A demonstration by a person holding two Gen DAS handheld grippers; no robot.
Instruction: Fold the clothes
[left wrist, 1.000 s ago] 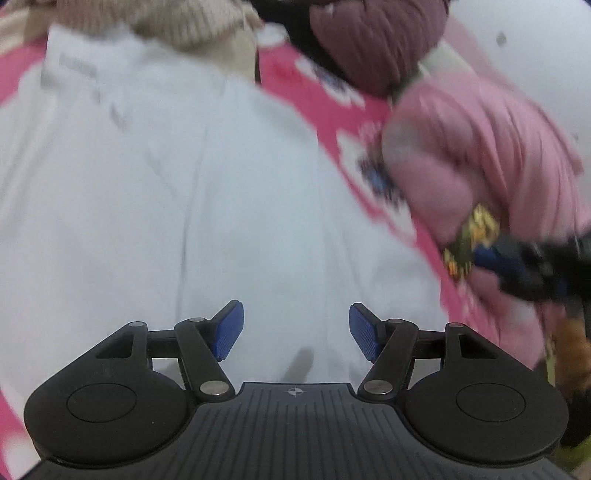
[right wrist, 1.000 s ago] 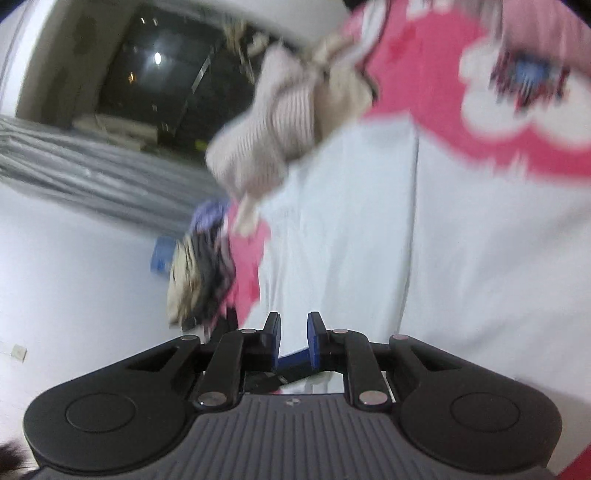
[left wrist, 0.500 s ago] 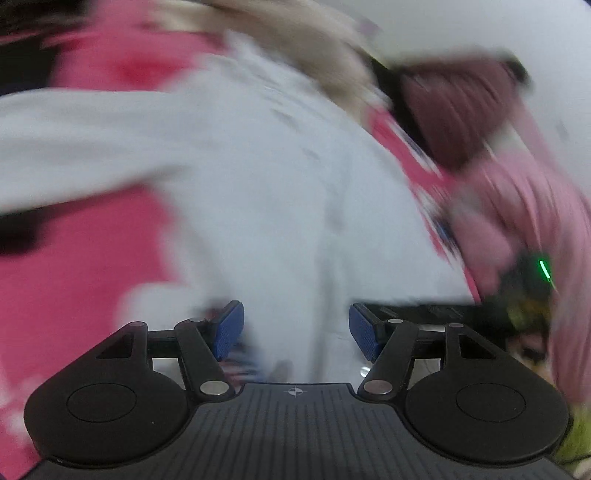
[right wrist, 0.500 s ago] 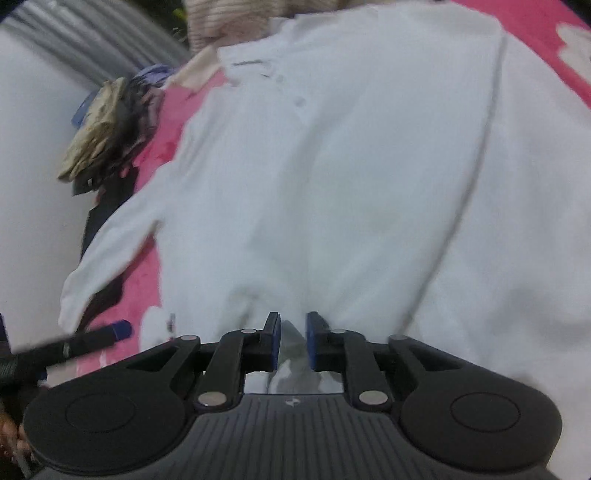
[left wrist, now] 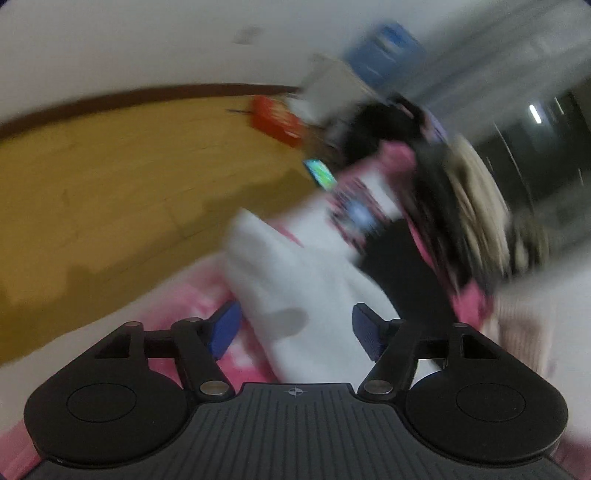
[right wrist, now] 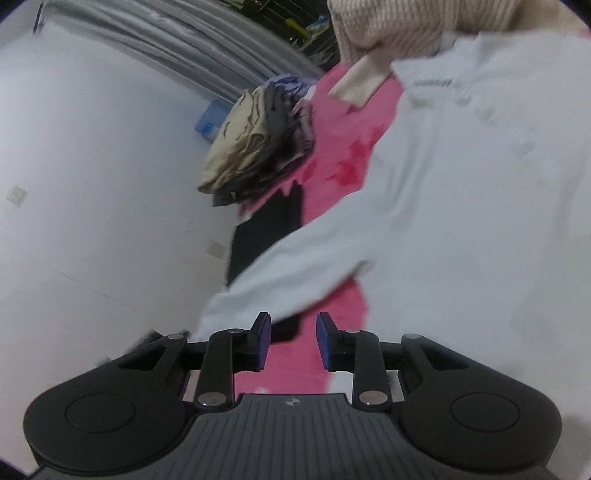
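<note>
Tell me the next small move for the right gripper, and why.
Probably ease the right gripper forward and close on the white shirt's sleeve end: its fingers have just opened with nothing between them, and the sleeve lies spread on the pink blanket, unfolded.

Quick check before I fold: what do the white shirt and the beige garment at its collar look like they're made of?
White shirt: looks like a soft, matte cotton-type knit. It drapes limply, has no sheen and carries a buttoned placket like a polo; the weave is too blurred to confirm.
Beige garment: a chunky ribbed knit, probably wool or acrylic, going by its raised parallel ridges.
</note>
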